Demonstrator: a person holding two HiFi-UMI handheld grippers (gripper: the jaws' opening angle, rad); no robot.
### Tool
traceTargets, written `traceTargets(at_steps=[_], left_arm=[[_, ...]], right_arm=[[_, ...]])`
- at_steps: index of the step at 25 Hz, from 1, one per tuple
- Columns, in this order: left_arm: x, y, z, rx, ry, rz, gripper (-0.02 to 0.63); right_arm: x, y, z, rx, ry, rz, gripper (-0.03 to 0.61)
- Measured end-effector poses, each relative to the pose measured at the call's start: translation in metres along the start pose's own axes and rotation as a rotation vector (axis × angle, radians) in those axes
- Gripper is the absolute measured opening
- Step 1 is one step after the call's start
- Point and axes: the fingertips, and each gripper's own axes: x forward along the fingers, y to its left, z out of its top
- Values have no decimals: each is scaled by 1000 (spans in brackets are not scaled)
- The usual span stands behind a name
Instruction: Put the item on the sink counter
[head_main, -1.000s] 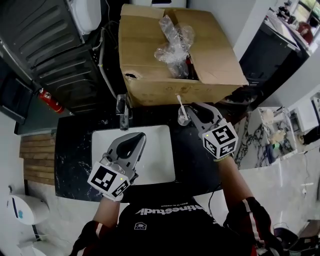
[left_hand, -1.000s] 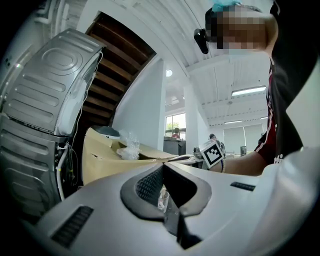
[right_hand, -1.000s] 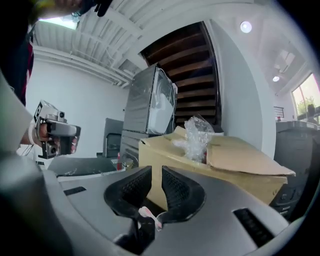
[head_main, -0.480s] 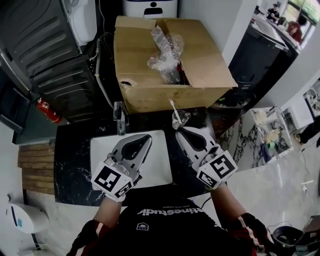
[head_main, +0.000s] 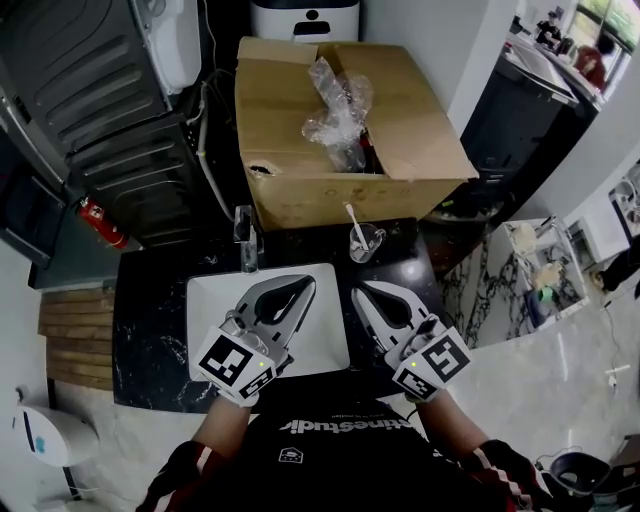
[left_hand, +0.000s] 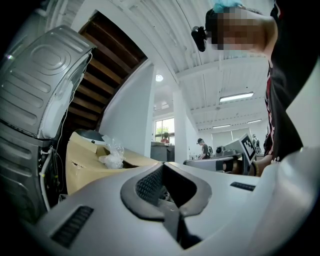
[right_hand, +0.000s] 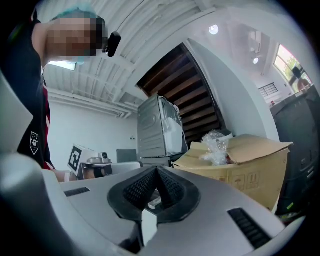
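A clear glass cup (head_main: 365, 241) with a white stick in it stands on the black sink counter (head_main: 390, 262), just in front of the cardboard box. My right gripper (head_main: 361, 294) is shut and empty, and sits a short way nearer me than the cup, apart from it. My left gripper (head_main: 303, 285) is also shut with nothing in it, over the white sink basin (head_main: 205, 305). In the left gripper view the jaws (left_hand: 163, 166) meet at the tip. The right gripper view shows its jaws (right_hand: 156, 171) closed too. Neither gripper view shows the cup.
A large open cardboard box (head_main: 345, 150) holding crumpled clear plastic (head_main: 338, 98) stands behind the counter. A faucet (head_main: 245, 236) stands at the basin's far edge. A grey appliance (head_main: 90, 90) and a red fire extinguisher (head_main: 101, 220) are at the left.
My right gripper has drawn back toward me from the cup, which stays on the counter. The left gripper has shifted slightly right over the basin.
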Motion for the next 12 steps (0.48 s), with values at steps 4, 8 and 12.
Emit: traceTargets(at_steps=[4,8,12], left_arm=[[-1,0,-1,0,3,3,14],[-3,0,0,0,1,6,14],[-3,0,-1,1,4,6,14]], right_arm=[[0,-1,2,-16,2,-8,37],[0,-2,1,-22,11,-19,37],[1,-1,-1,-28,17,-20,37]])
